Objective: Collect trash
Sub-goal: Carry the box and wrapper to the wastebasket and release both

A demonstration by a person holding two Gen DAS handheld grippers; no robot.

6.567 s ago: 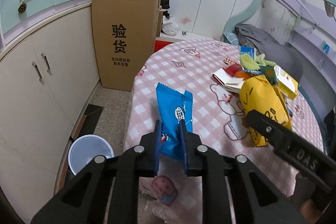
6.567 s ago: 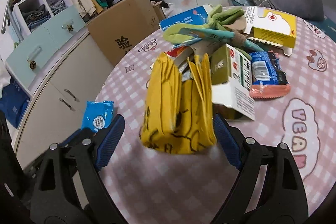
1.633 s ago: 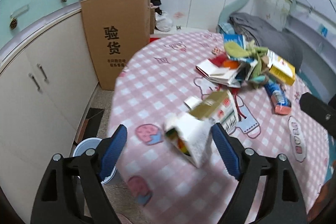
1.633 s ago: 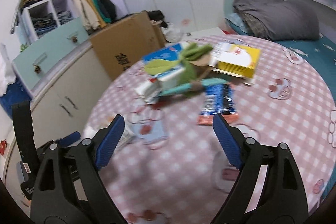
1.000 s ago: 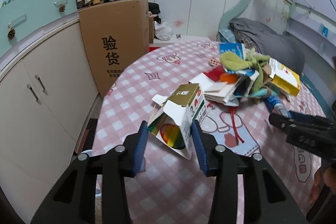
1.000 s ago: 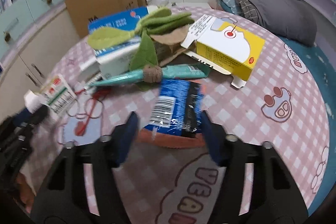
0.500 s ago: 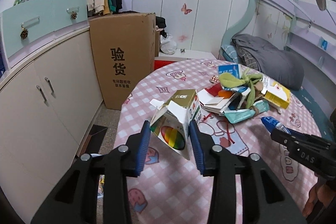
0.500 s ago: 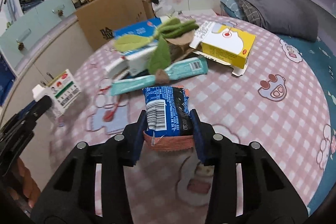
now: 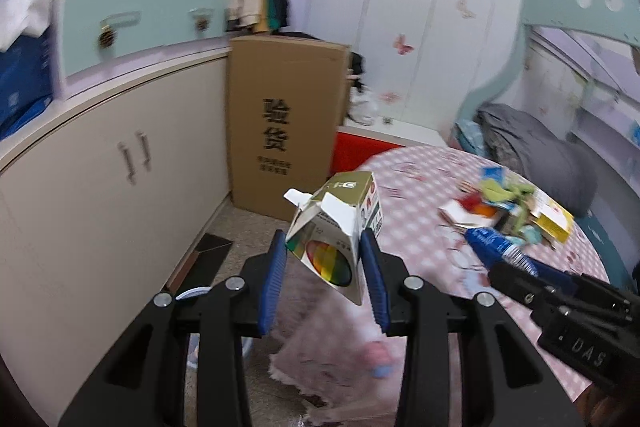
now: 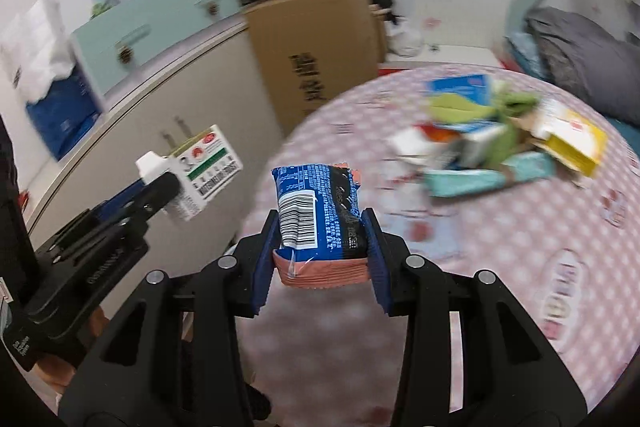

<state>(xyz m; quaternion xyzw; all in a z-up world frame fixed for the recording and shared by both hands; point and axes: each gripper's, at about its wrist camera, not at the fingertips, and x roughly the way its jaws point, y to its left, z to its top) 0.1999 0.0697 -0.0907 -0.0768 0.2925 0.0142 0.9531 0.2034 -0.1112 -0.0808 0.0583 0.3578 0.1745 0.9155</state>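
The left tool [image 9: 327, 277] is clenched on an opened drink carton [image 9: 338, 227], which is held tilted, torn spout end toward the camera, off the edge of the round worktop [image 9: 424, 187] and above the floor. The right tool [image 10: 320, 261] is clenched on a blue snack packet [image 10: 316, 215] with a barcode and a pink lower seam; its jaws have just been closing on the packet, which is pressed between the pads. The packet is held above the near edge of the pink checked worktop. The remaining litter [image 10: 496, 143], with a yellow box [image 10: 576, 141] and a teal wrapper [image 10: 480, 181], is left piled farther back on the worktop. A tall cardboard box [image 9: 284, 131] is seen standing by the cupboards [image 9: 100, 179]
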